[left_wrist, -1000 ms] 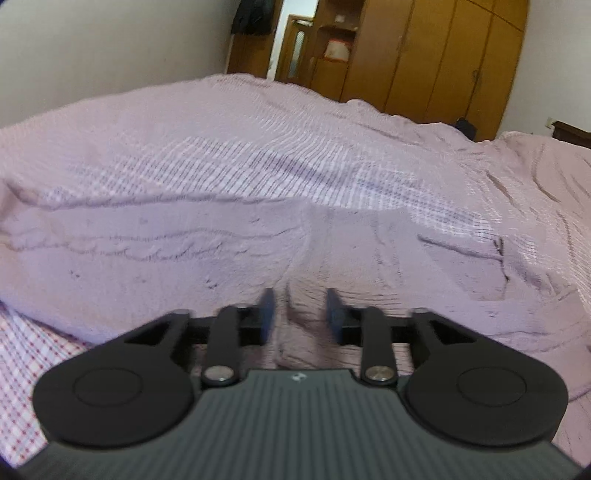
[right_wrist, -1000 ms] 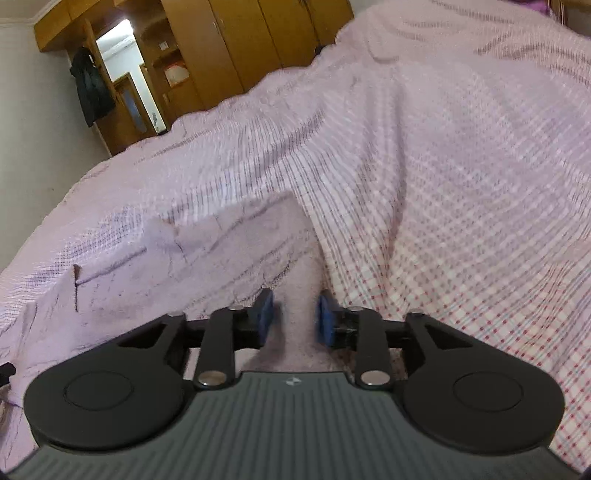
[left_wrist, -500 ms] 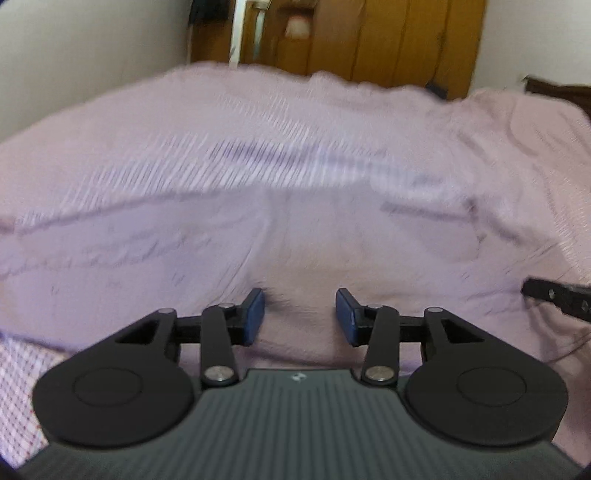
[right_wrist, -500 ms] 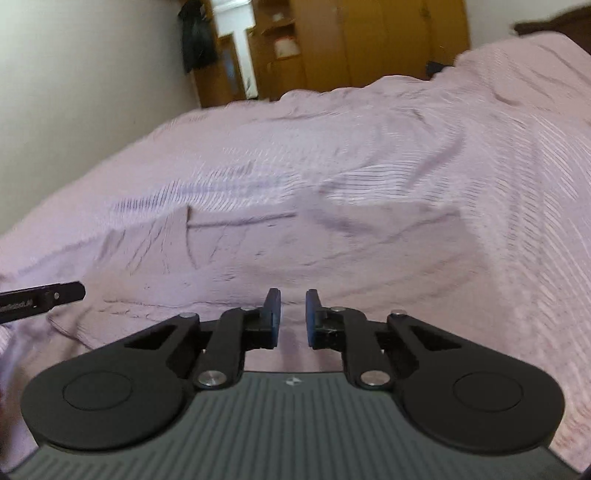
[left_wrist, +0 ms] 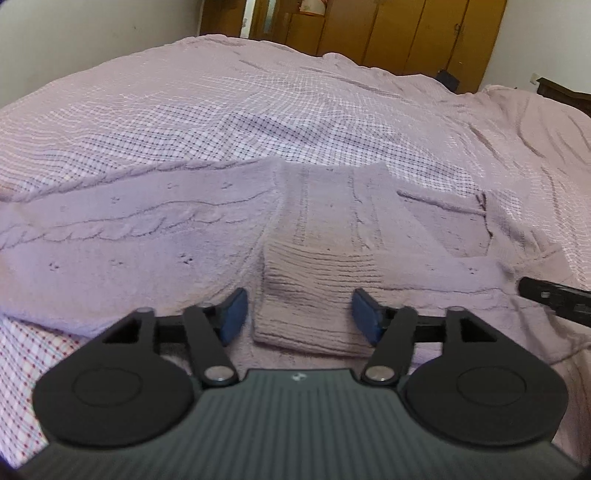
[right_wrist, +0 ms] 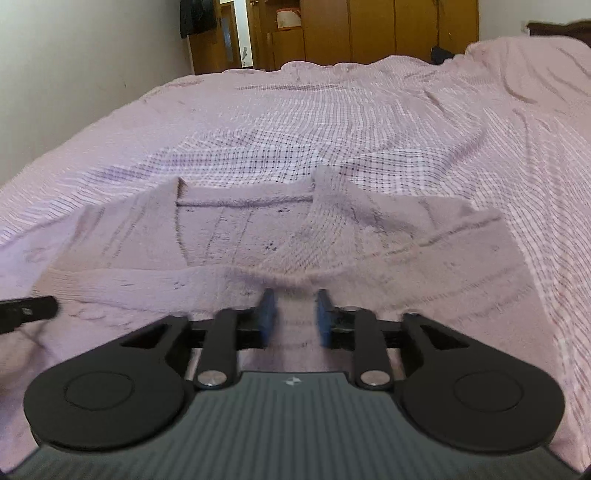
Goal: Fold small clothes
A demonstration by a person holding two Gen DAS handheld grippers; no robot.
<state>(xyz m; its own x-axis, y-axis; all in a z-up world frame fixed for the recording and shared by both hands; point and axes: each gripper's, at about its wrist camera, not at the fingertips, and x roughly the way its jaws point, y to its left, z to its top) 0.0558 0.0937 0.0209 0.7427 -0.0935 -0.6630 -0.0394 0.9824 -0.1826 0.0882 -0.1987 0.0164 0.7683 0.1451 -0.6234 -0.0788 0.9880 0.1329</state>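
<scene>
A pale lilac knitted sweater (left_wrist: 155, 236) lies spread flat on a bed (left_wrist: 258, 96), near its front edge; a ribbed sleeve cuff (left_wrist: 310, 299) is folded in over the body. The left hand-held gripper (left_wrist: 297, 315) hovers low over that cuff, jaws spread wide on either side of it, gripping nothing; the right hand-held gripper (right_wrist: 293, 317) sits just above the sweater's (right_wrist: 236, 236) near edge, blue pads (right_wrist: 267, 314) parted with knit showing between them, holding nothing. Each gripper's black tip shows at the side of the other's view, close by. Beyond the sweater's far edge, the checked pink bedspread (right_wrist: 369, 122) stretches broad and bare, lightly wrinkled toward the right; a plain pale wall (right_wrist: 85, 66) runs along the left; wooden wardrobes (left_wrist: 424, 33) and a doorway (right_wrist: 236, 33) stand behind the bed.
</scene>
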